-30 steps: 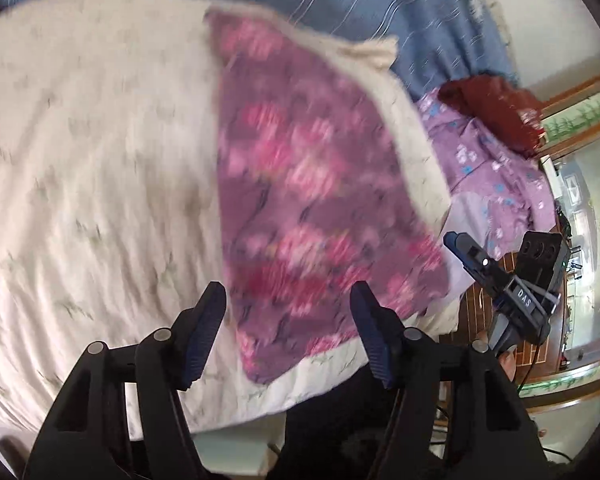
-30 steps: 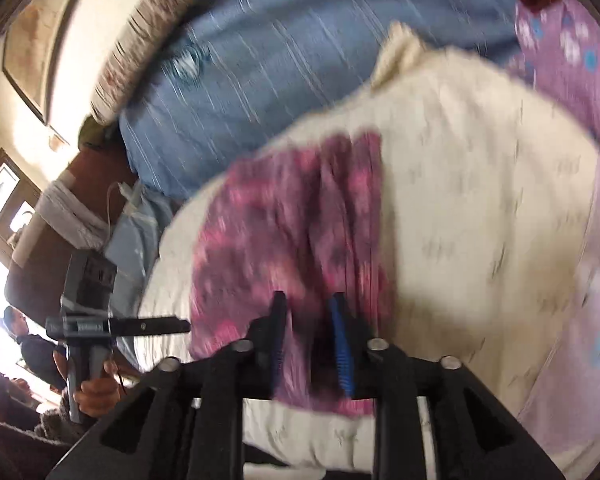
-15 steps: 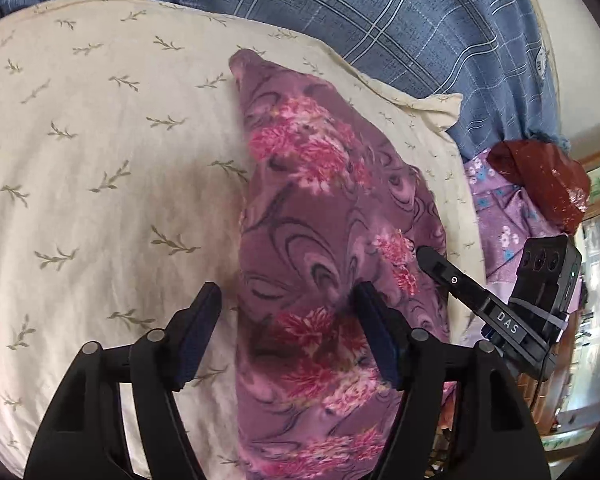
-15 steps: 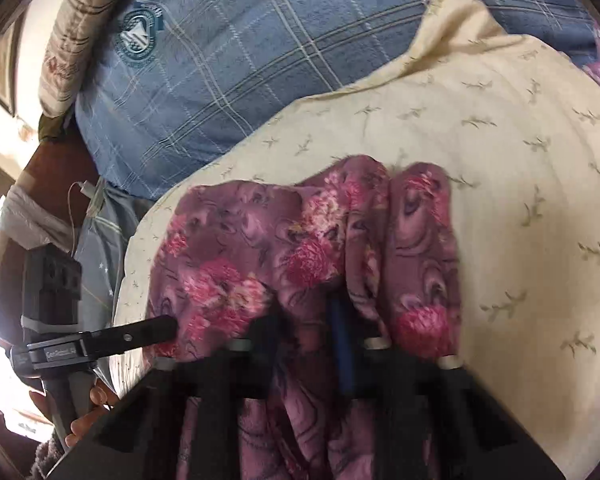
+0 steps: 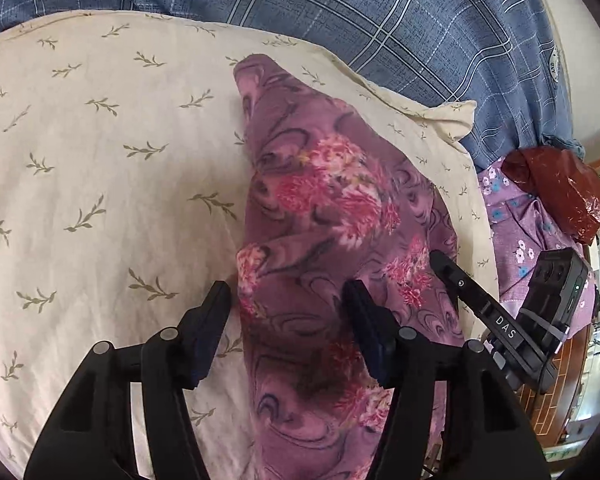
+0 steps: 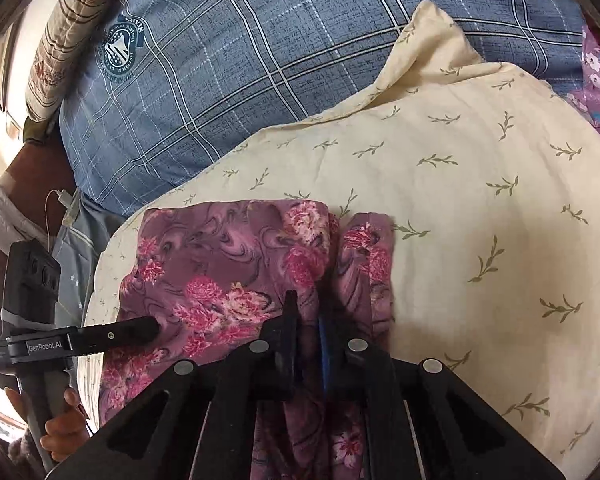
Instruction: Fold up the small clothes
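1. Bed setting: cream pillow [image 5: 100, 184] printed with small olive sprigs, lying on a blue plaid bedsheet [image 5: 380, 12]; a crest logo is printed on the sheet in the right wrist view.
2. Purple floral garment [image 5: 320, 216] lies on the cream pillow toward its right side as the left wrist view has it, running lengthwise away from the camera, bunched and creased.
3. Left gripper [image 5: 288, 300]: fingers spread wide, hovering low over the near end of the garment. One pad sits at the garment's left edge over the pillow, the other over the cloth. Nothing held between them.
4. Right gripper [image 6: 306, 312]: fingers pressed nearly together, pinching a raised fold of the garment [image 6: 236, 280]. Cloth drapes down either side of the fingers.
5. In the right wrist view the left gripper [image 6: 152, 330] reaches in from the left, held level, its tip over the garment; the person's hand [image 6: 62, 428] grips its handle below.
6. Off to the side: lilac flowered cloth [image 5: 528, 232] with a dark red bag [image 5: 560, 188] on it, beyond the pillow's right edge.
7. Striped patterned pillow [image 6: 64, 28] at the far upper left of the right wrist view.
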Demonstrator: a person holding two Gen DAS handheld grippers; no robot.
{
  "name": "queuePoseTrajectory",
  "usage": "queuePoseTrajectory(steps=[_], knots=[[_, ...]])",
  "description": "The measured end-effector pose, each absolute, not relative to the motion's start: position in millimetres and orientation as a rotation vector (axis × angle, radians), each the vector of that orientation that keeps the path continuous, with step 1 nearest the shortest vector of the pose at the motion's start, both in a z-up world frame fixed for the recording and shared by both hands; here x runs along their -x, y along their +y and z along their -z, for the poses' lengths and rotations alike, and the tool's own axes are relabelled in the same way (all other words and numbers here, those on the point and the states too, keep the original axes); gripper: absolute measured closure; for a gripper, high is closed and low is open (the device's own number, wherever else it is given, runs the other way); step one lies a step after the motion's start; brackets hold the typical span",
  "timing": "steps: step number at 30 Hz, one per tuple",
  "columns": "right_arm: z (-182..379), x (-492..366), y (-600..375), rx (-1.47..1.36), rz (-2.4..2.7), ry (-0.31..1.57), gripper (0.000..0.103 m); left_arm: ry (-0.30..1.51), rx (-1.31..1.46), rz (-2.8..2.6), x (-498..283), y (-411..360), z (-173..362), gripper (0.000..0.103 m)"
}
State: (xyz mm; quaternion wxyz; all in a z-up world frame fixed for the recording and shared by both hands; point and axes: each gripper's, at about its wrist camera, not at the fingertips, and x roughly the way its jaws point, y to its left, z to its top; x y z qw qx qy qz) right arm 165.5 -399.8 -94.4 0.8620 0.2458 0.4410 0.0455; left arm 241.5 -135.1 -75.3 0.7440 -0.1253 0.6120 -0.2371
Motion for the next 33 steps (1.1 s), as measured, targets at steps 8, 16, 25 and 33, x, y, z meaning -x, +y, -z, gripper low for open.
queuePoseTrajectory(steps=[8, 16, 25, 33], knots=[[72, -133, -406, -0.574, -0.105, 0.897, 0.084, 1.315, 0.217, 0.55, -200, -124, 44, 0.044], [56, -71, -410, -0.591, -0.077, 0.895, 0.063, 1.347, 0.217, 0.569, -154, -103, 40, 0.044], [59, -7, -416, -0.693, -0.077, 0.872, 0.057, 1.39, 0.317, 0.584, -114, -77, 48, 0.041], [77, 8, -404, -0.736, -0.128, 0.893, 0.056, 1.417, 0.276, 0.609, -97, -104, 62, 0.037]])
